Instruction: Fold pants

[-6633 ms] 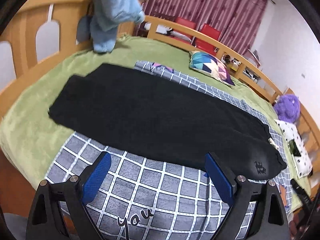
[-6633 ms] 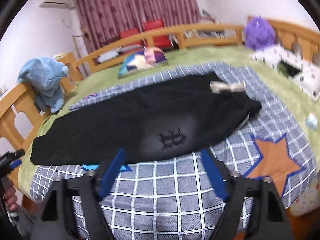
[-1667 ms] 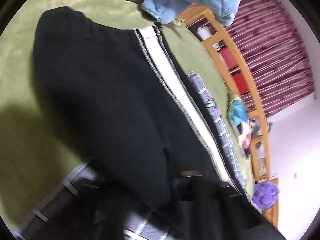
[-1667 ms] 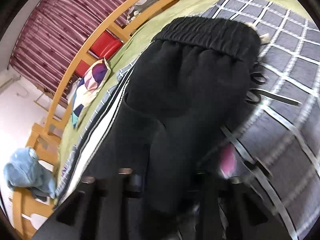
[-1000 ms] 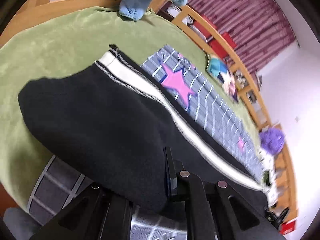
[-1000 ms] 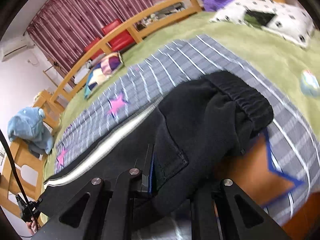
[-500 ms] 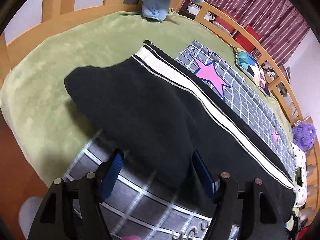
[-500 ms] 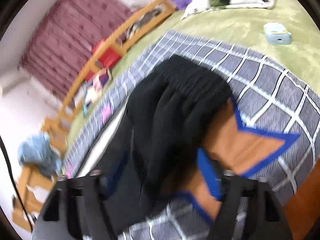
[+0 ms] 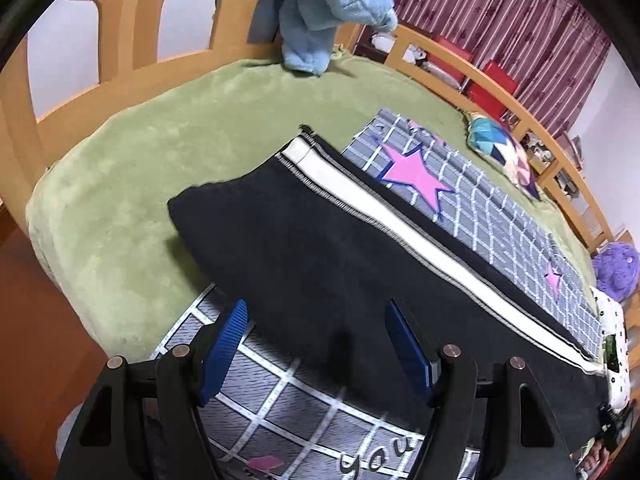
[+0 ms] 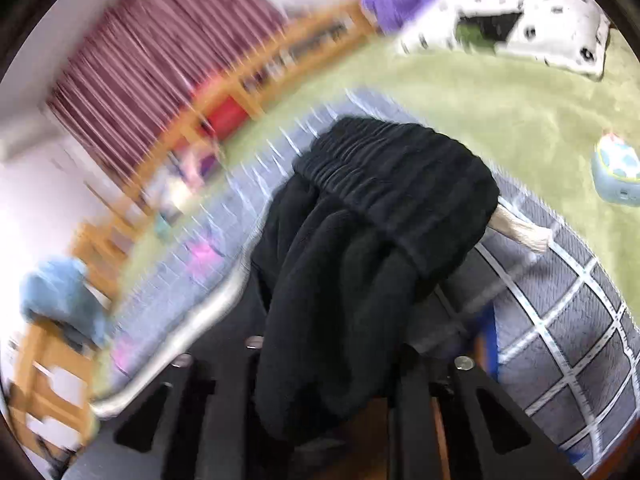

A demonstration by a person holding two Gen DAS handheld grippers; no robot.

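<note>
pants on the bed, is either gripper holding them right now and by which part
The right gripper seems shut on the black pants with the white side stripe, on bunched fabric just below the elastic waistband. The left gripper is open near the leg end, holding nothing.

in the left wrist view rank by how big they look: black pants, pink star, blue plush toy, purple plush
1. black pants
2. blue plush toy, partly cut off at the top edge
3. pink star
4. purple plush, far off at the fisheye edge, so its true size is unsure

A green bed cover [image 9: 132, 184] is overlaid by a checked grey blanket [image 9: 492, 216]. A blue plush toy [image 9: 332, 4] is seen at the wooden headboard [image 9: 120, 28], and a patterned cushion [image 9: 500, 152] near the rail.
</note>
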